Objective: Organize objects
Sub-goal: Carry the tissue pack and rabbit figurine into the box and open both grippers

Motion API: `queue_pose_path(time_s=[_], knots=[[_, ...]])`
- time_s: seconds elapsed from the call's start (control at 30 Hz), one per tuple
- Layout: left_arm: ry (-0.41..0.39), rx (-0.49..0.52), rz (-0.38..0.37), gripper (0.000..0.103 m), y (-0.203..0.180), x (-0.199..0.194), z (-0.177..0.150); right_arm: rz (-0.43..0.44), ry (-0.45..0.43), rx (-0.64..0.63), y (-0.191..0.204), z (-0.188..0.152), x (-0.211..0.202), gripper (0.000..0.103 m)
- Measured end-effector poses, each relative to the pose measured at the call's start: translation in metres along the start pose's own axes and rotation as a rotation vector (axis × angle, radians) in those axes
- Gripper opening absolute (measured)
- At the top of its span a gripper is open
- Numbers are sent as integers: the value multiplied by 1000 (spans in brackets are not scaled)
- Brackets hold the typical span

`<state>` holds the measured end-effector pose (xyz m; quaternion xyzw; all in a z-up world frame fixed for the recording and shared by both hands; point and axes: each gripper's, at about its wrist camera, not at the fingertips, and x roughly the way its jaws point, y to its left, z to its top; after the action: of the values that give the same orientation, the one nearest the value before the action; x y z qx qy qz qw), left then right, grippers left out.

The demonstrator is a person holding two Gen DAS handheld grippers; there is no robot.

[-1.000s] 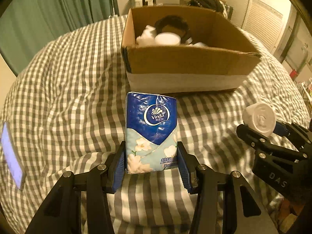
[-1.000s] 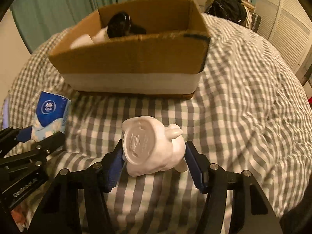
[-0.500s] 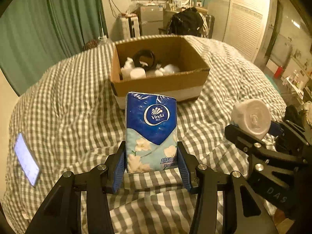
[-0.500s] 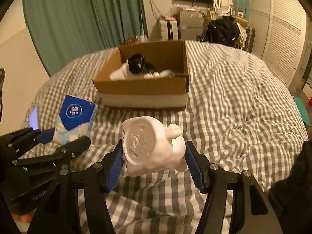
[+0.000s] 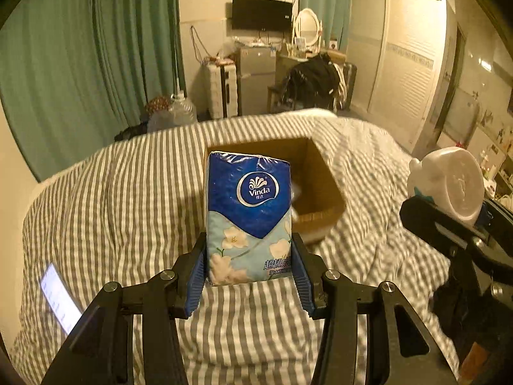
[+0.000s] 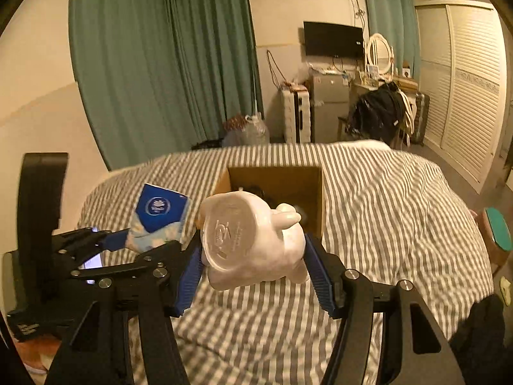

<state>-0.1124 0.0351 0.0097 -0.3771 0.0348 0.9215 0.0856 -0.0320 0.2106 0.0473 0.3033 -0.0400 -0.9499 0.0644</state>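
Here, above the checked bed [image 5: 128,211], the left gripper [image 5: 249,264] has its blue fingers [image 5: 196,272] closed on the lower sides of an upright Vinda tissue pack [image 5: 248,215]. Beside it, the right gripper [image 6: 253,266] clamps a white rabbit-shaped figurine [image 6: 253,243], its round base turned toward the camera. Both things are held in the air, well short of the open cardboard box [image 6: 315,186] that sits farther off on the bed. A lit phone [image 5: 59,301] lies on the covers at the left.
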Motion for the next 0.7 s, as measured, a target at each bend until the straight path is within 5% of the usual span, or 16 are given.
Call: queue_pose_path(time_s=[0.4,0.7], knots=[[5,34,19,49,14,74,75,-9,23,-2,-17,77,71,60],[106,27,-3,49,24,170,82,-7,124,1,-40,89,170,60]])
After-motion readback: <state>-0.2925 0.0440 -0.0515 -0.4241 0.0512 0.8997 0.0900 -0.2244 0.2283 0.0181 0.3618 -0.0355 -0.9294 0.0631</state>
